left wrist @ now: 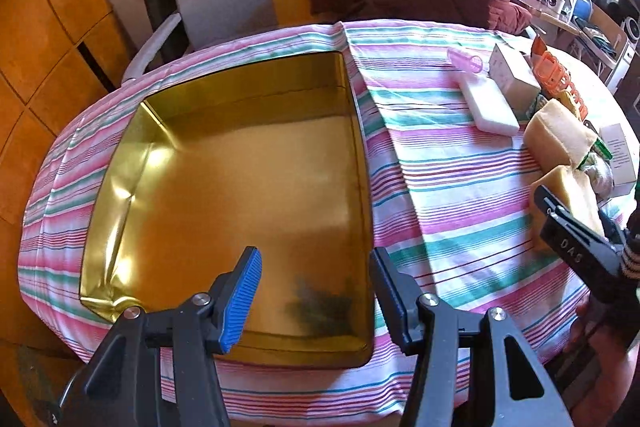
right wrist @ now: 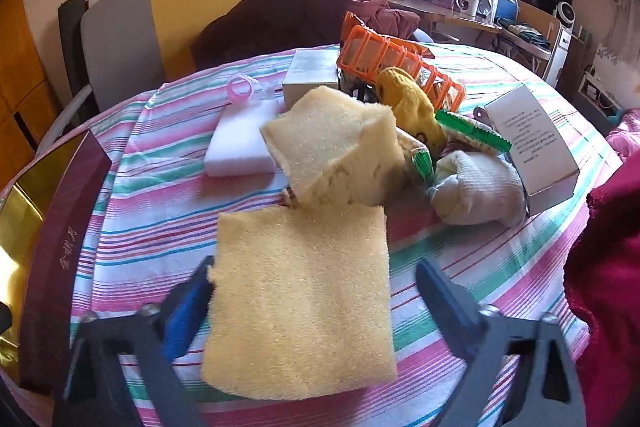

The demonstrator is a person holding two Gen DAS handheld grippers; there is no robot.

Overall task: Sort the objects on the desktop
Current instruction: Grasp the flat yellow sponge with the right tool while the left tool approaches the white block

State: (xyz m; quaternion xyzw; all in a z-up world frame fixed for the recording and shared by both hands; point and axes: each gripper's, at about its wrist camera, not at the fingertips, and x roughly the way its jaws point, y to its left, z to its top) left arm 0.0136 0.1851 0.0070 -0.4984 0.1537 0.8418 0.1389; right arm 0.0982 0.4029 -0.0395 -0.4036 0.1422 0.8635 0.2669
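A flat yellow sponge [right wrist: 300,299] lies on the striped tablecloth [right wrist: 160,211] between the fingers of my right gripper [right wrist: 316,267]. The blue-padded left finger [right wrist: 188,311] is at the sponge's edge; the right finger stands apart from it, so the gripper is open. A gold metal tin [left wrist: 248,179] with nothing in it sits under my left gripper [left wrist: 316,259], which is open and holds nothing. In the left wrist view the right gripper [left wrist: 576,211] shows at the right edge over the same sponge [left wrist: 576,191].
Behind the sponge lie a second yellow sponge [right wrist: 336,143], a white foam block [right wrist: 244,143], a pink ring [right wrist: 240,87], an orange plastic cage [right wrist: 400,63], a yellow sock [right wrist: 412,103], a white sock [right wrist: 476,187] and a white box [right wrist: 532,143]. The tin's maroon wall [right wrist: 60,227] stands at the left.
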